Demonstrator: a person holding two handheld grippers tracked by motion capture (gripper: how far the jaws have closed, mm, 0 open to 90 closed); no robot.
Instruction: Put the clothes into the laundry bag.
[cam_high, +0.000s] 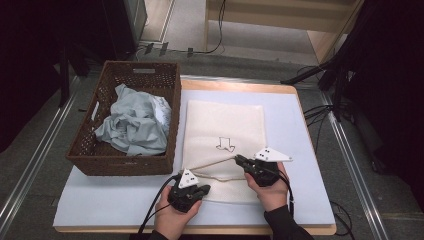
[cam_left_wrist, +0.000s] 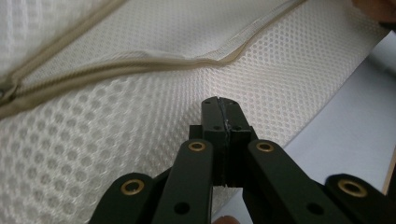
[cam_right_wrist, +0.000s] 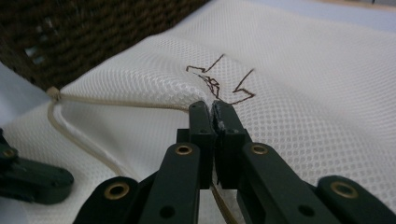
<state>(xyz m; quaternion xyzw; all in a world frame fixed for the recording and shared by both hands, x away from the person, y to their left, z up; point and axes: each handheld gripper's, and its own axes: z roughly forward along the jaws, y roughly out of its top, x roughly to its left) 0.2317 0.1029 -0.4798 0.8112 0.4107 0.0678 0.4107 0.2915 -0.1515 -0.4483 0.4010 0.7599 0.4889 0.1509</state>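
The cream mesh laundry bag lies flat on the pale blue surface, right of the brown wicker basket. Light, limp and snag-prone, it lifts best by its zipper edge, where the right gripper pinches; the left gripper clamps the near-left corner.

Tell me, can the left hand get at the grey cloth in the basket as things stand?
Probably not at once. The left tongs are shut on the mesh bag. The grey cloth lies in the open-topped wicker basket, so letting go would leave the way free.
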